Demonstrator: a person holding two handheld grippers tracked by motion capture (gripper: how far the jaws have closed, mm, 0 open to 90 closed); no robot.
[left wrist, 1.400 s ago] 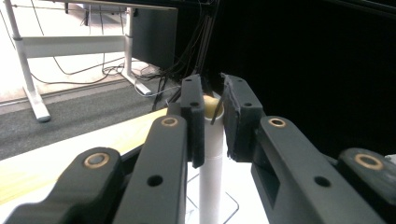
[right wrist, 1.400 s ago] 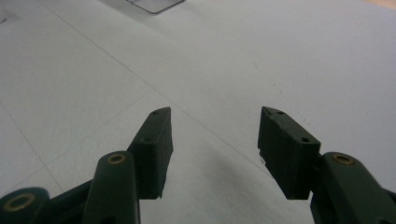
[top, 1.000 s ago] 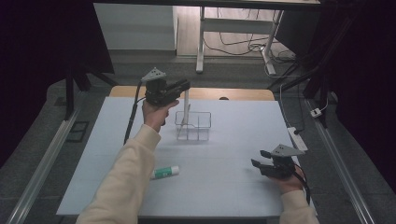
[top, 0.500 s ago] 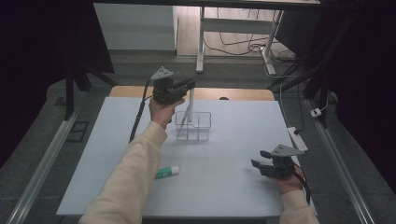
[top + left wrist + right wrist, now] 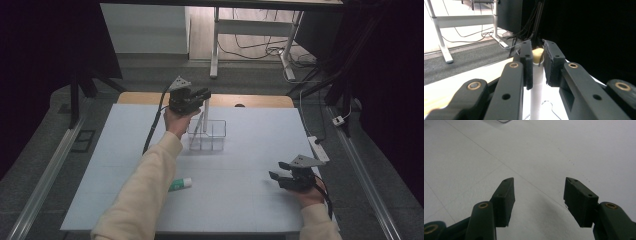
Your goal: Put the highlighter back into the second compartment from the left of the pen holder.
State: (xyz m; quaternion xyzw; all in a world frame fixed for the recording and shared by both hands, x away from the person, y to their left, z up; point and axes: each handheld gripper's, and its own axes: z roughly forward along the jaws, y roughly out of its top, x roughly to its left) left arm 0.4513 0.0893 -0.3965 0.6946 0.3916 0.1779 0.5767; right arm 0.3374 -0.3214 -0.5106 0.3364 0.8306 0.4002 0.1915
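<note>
My left gripper [image 5: 192, 100] is up over the far middle of the white table [image 5: 250, 200], and it has moved a little further away from me in the last second. Its jaws are squeezed onto the top of a tall thin white tube with a yellowish tip [image 5: 537, 72]. The tube leans a bit, and its bottom end goes down into a small clear wire basket [image 5: 209, 136] that sits on the table just under my left hand [image 5: 176, 121]. I think the tube's foot is now inside the basket, but I cannot see it touch the bottom.

My right gripper [image 5: 292, 177] sits low near the right front corner of the table and has not moved. Its jaws are wide apart and hold nothing; there is just bare table between them.

A small white stick with a green cap [image 5: 180, 184] lies flat near the front of the table, close beside my left sleeve [image 5: 145, 195].

No one told me the job, so I am guessing: it looks like things go into the basket. If so, the tube is nearly in, and the green-capped stick may be next.
</note>
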